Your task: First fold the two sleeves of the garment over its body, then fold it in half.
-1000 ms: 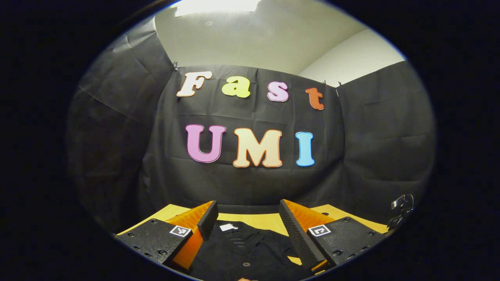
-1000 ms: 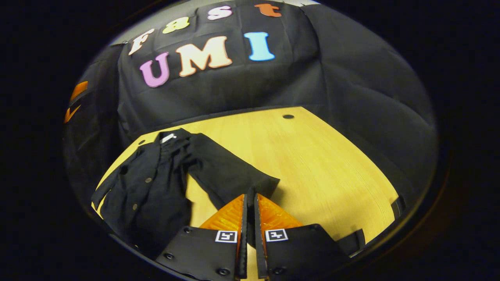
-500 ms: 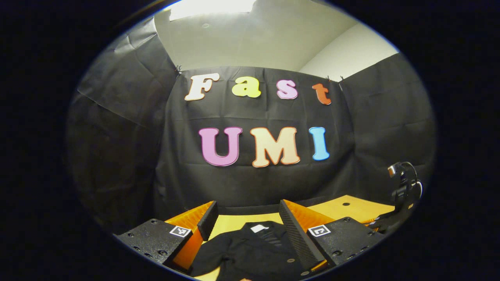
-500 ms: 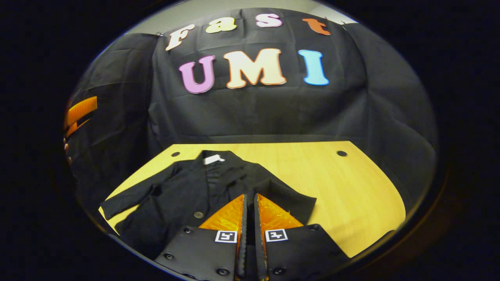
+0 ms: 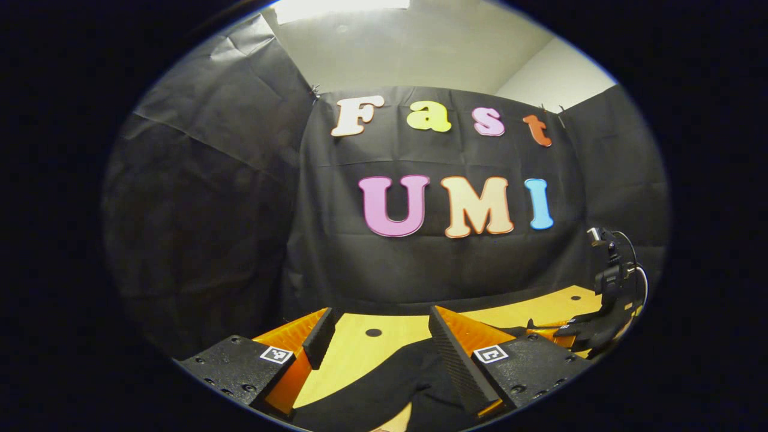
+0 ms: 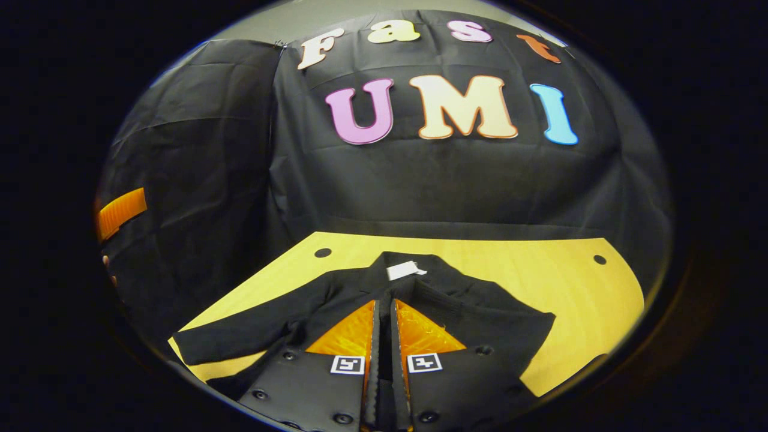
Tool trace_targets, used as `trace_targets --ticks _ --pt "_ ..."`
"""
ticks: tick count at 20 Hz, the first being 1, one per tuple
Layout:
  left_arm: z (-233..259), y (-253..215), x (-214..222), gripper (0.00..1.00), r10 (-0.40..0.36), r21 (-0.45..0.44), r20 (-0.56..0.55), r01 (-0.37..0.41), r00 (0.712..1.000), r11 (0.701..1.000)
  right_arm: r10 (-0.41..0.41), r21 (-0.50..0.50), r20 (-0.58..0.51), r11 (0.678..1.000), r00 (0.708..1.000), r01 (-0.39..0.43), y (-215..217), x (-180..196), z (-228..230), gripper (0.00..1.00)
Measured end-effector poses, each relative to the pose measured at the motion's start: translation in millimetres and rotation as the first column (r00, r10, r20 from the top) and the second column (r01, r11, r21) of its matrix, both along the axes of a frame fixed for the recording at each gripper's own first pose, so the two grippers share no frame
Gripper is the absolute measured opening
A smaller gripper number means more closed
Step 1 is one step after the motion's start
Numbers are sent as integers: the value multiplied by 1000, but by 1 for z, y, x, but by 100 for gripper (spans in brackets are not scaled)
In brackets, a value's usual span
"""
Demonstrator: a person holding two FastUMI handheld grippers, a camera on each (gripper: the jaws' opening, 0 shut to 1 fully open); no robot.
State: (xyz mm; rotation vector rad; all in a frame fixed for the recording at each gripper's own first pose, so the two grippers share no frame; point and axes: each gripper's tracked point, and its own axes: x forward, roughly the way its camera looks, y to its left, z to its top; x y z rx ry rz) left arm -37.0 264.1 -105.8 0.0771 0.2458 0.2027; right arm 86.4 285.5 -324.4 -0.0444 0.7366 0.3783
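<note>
R gripper (image 6: pixel 384 312) clamped on sleeve (image 6: pixel 480 312), folding over garment (image 6: pixel 336 300); L gripper (image 5: pixel 378 336) open. Next: release, L sleeve (image 6: pixel 240 342).

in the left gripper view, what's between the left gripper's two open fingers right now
In the left gripper view, the left gripper frames bare wooden table with a small round hole, then the black garment nearer the camera.
</note>
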Motion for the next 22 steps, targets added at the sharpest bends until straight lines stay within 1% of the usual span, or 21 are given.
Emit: trace_targets --ticks 1,2,3,4,8,10,12,13,16,20,22 --pt "-2 11 -5 92 16 4 -9 -16 1000 1000 12 -2 -13 1000 1000 -12 12 -1 -6 14" --pt "-3 21 -10 92 31 6 -14 -31 999 1000 20 0 -25 1000 999 -20 23 -3 -11 12" --pt "-4 30 -14 92 46 10 -18 -46 999 999 27 6 -37 1000 999 -27 35 -4 -16 14" --pt "-7 38 -20 93 58 13 -24 -58 998 998 35 12 -45 999 998 -35 46 -4 -20 12" --pt "-20 72 -42 92 127 28 -67 -126 990 992 74 36 -75 997 994 -71 83 -8 -31 12" --pt "-31 86 -57 92 160 29 -97 -158 982 987 95 49 -78 995 992 -91 100 -11 -33 12" --pt "-40 96 -69 93 184 34 -124 -181 975 983 99 41 -79 995 992 -96 107 -10 -39 12" --pt "-46 100 -74 93 190 36 -140 -187 972 982 97 46 -78 995 992 -93 108 -13 -36 19" --pt "-72 110 -95 93 208 27 -210 -207 955 978 79 42 -29 996 996 -78 103 -8 -20 97" --pt "-114 118 -129 93 249 -18 -330 -270 911 963 75 8 -8 997 997 -75 76 -21 0 98" --pt "-132 124 -147 94 279 -7 -370 -303 886 953 84 -21 4 996 996 -84 57 -29 6 98"
